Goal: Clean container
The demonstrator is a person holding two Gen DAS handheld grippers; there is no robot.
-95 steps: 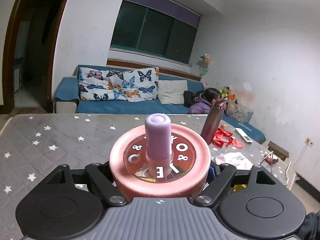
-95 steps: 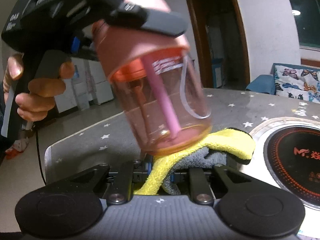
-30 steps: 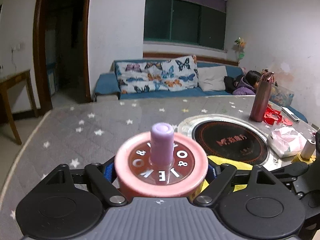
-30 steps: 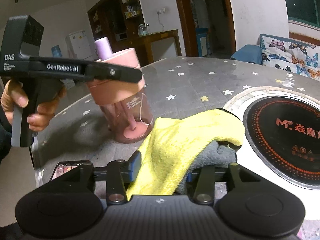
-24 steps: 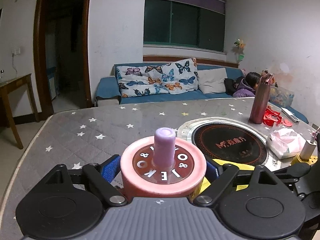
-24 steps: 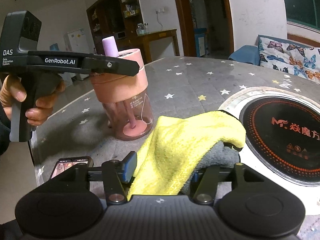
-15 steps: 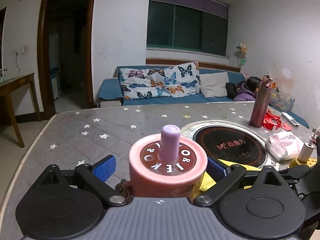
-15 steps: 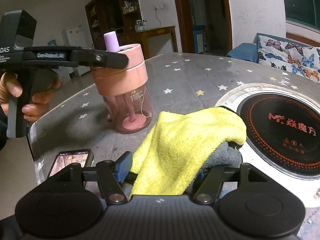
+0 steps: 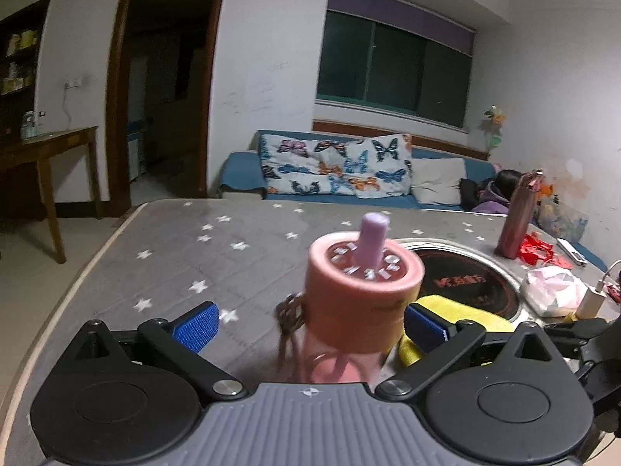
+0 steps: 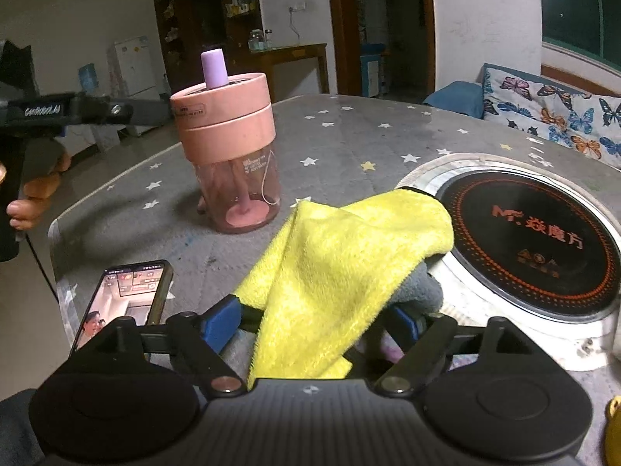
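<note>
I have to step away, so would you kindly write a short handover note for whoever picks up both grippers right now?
Left gripper: open, fingers apart on either side of the pink lidded plastic cup with the purple straw, not gripping it.
Right gripper: open, with the yellow and grey microfibre cloth draped loosely between its fingers.
The cup stands upright on the grey star-patterned table cover, apart from the cloth, near a smartphone.
Done: cup set down. Whether wiping is finished cannot be told.
Left: check the cup, wipe again if needed.
</note>
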